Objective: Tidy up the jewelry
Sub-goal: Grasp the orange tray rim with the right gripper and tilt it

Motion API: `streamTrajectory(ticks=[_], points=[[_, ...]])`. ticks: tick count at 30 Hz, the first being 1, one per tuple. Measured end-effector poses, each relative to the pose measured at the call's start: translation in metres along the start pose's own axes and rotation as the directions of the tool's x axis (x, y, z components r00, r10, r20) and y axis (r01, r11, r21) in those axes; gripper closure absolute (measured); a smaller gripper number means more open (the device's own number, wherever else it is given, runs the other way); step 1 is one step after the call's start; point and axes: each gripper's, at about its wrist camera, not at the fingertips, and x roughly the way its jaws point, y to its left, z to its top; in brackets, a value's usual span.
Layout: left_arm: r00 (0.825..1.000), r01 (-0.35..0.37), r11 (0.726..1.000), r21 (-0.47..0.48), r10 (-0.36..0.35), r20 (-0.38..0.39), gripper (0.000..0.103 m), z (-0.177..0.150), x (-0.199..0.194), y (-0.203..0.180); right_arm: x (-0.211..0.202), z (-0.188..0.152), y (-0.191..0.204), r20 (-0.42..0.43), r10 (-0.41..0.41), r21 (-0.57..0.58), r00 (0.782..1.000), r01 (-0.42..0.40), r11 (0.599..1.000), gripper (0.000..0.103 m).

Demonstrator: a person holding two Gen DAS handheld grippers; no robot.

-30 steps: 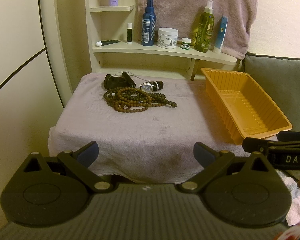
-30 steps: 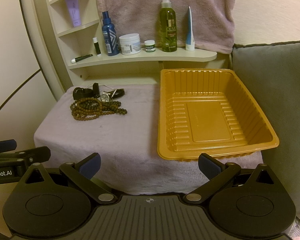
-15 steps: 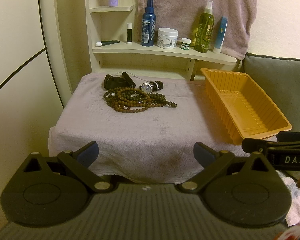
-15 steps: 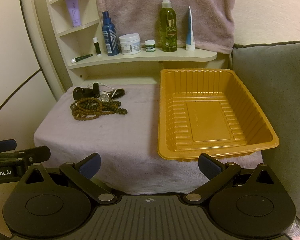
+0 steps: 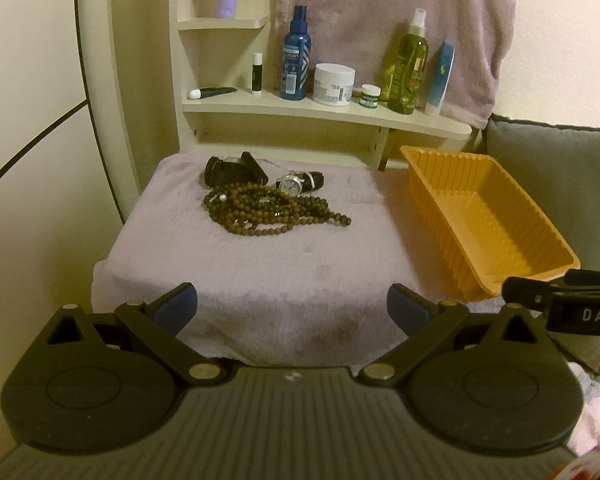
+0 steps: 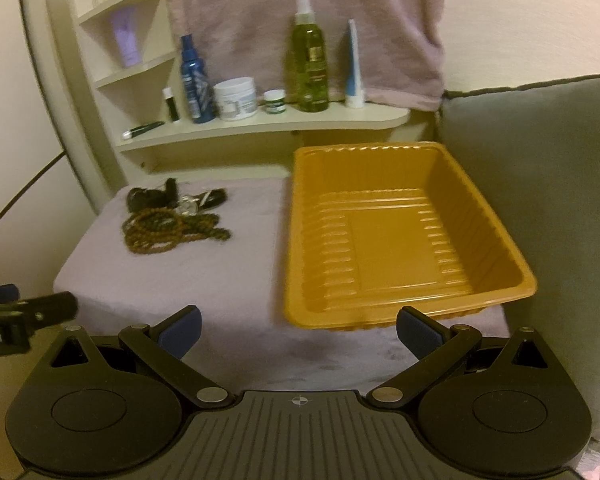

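My right gripper (image 6: 298, 330) just swung left, both grippers gaping empty, beads (image 5: 268, 210) upper centre untouched, tray (image 6: 404, 236) empty: nothing sorted.

Cream plaster wall (image 5: 40, 60), warm dim yellowish light. Cream wooden shelf unit (image 5: 324, 114) stands against it, curved lower shelf plus small corner shelves above. Mauve plush towel (image 6: 300, 20) hangs behind the shelf. Low table surface is draped in a pale lilac fleece cloth (image 5: 260, 264). Grey upholstered cushion (image 6: 540, 152) on the right, probably a sofa; view there is partial.
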Motion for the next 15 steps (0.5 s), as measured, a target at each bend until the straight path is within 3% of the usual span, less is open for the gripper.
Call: streamTrajectory(ticks=[7, 15], points=[[1.000, 0.026, 1.000, -0.010, -0.026, 0.003, 0.003, 0.014, 0.018, 0.004, -0.003, 0.009, -0.038, 0.044, -0.088, 0.042, 0.995, 0.086, 0.995, 0.000], [0.998, 0.057, 0.998, -0.012, -0.057, 0.000, 0.003, 0.027, 0.041, -0.002, -0.010, 0.020, -0.093, 0.111, -0.223, 0.085, 0.968, 0.215, 0.973, 0.001]])
